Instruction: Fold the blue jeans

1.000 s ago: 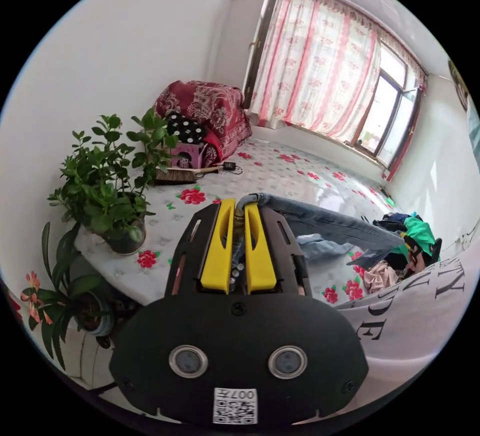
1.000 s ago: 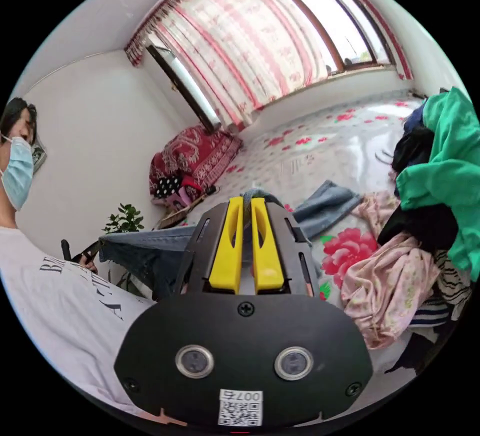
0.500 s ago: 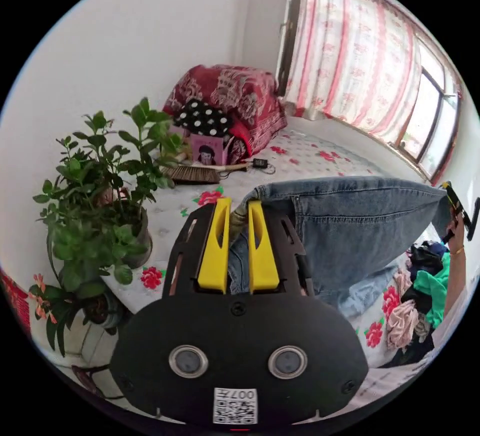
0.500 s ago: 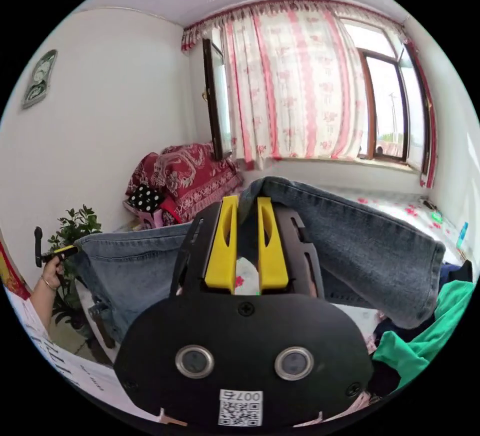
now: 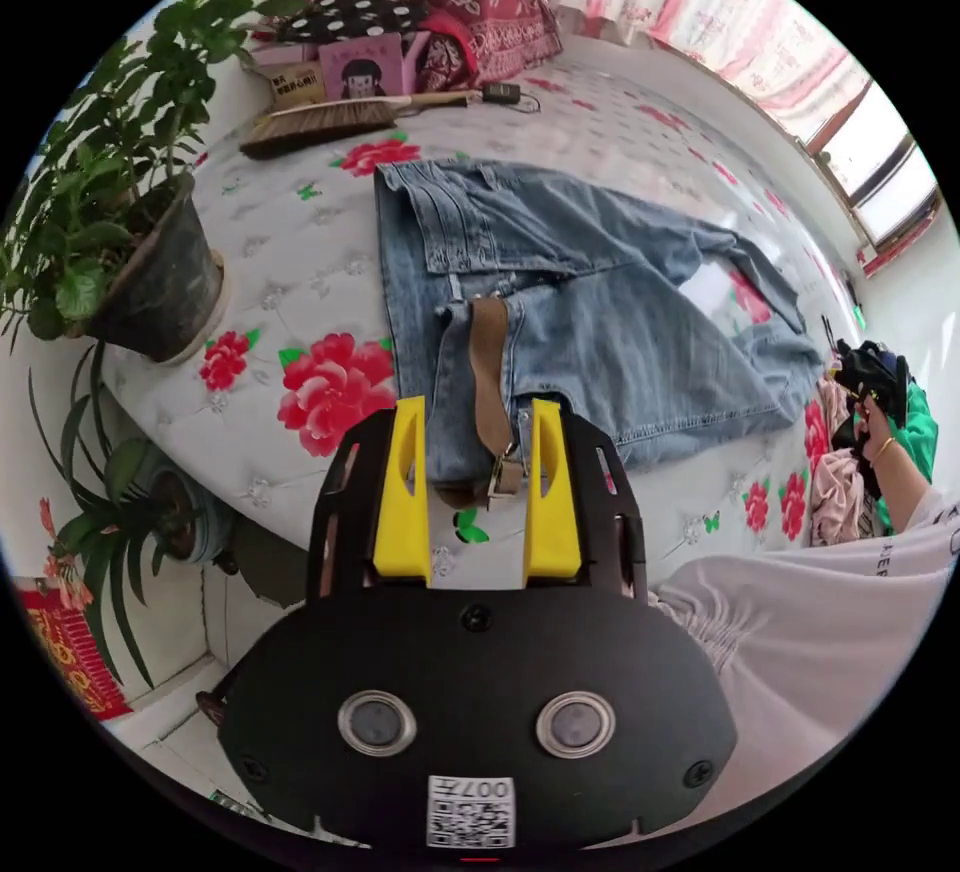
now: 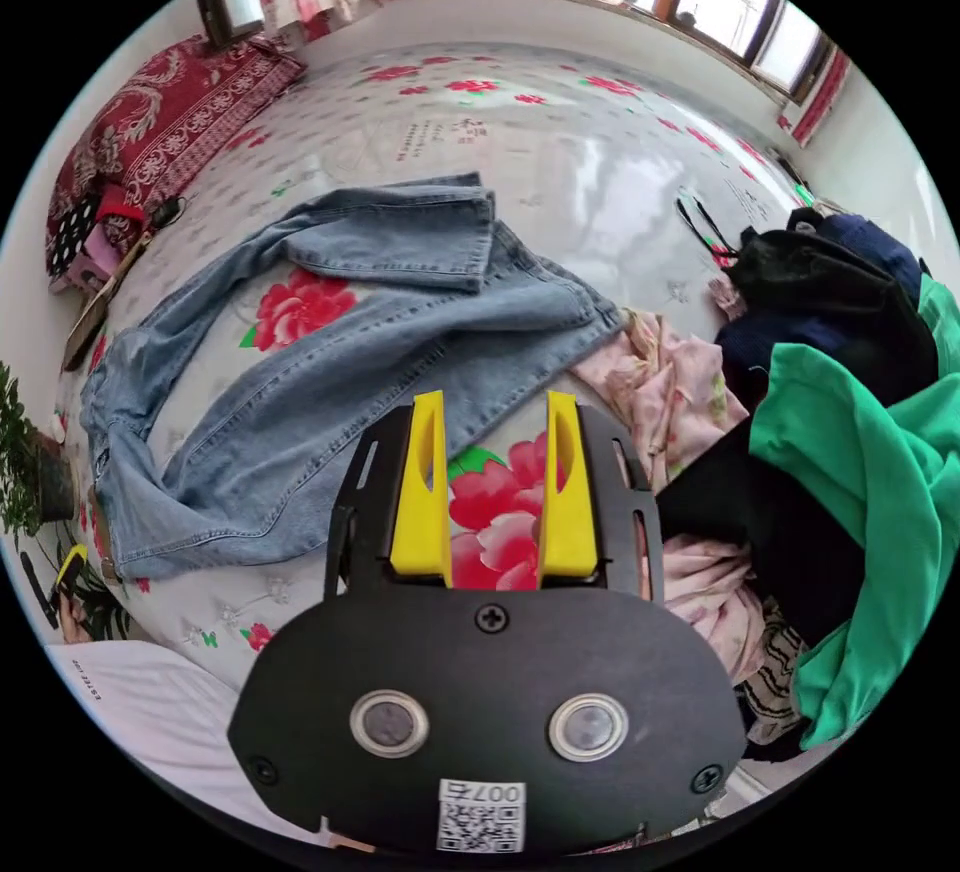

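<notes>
The jeans [image 5: 560,312] lie spread on the bed [image 5: 300,212], ready for folding. Both tongs, left [image 5: 468,487] and right [image 6: 495,487], hang above them with jaws apart, holding nothing.

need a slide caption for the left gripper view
Open left gripper above the waistband of blue jeans spread on a flowered bed.

A quilted bed cover [image 6: 600,152] printed with red flowers is carrying the blue jeans [image 6: 330,352] lying spread out, a heap of clothes [image 6: 830,412], a hand brush [image 5: 320,120] and a potted plant [image 5: 150,262]
</notes>
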### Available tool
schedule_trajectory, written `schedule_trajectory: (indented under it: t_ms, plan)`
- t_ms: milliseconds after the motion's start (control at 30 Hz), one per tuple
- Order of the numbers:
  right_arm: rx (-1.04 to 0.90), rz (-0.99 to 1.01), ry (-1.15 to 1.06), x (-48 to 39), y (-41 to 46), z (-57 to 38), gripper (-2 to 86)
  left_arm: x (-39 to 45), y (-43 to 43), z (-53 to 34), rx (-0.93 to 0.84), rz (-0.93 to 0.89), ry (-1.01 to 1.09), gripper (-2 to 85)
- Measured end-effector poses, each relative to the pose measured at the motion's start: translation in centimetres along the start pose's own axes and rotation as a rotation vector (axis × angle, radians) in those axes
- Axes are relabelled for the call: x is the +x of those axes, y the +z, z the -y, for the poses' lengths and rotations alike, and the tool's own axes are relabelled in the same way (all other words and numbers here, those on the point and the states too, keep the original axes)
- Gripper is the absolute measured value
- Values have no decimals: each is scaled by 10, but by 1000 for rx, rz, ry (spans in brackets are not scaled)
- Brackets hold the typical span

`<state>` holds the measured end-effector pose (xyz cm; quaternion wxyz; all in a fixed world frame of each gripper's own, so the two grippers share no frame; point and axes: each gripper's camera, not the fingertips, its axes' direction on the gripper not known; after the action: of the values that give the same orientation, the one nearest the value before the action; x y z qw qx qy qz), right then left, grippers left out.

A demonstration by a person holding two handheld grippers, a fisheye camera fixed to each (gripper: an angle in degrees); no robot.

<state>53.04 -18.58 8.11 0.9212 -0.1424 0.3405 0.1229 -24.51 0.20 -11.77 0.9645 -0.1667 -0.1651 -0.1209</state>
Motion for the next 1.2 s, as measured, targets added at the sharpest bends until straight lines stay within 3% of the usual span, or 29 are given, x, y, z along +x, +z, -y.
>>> schedule_trajectory:
  t_ms: [133,300,467,533,733,800,967,1200]
  plan:
    - [-80,-22,44,26,57,30,125,35,71,27,-214,196,79,112]
    - [-183,94,36,20,122,57,96,41,95,46,-230,217,134,60]
    - [-220,95,-101,6,125,55,24,21,84,30,-223,268,151,39]
    - [-165,142,-192,4,93,22,13,8,72,16,-202,297,132,35]
    - [-477,306,-359,-5,116,-95,49,-43,104,-29,-288,425,63,38]
    - [-441,288,-406,1,103,-107,64,-51,108,-30,-292,401,7,44]
    - [-48,251,-219,81,36,-76,86,-69,63,-31,-127,378,-53,9]
    - [-103,167,-203,103,110,-7,95,-68,70,0,-5,187,-72,7]
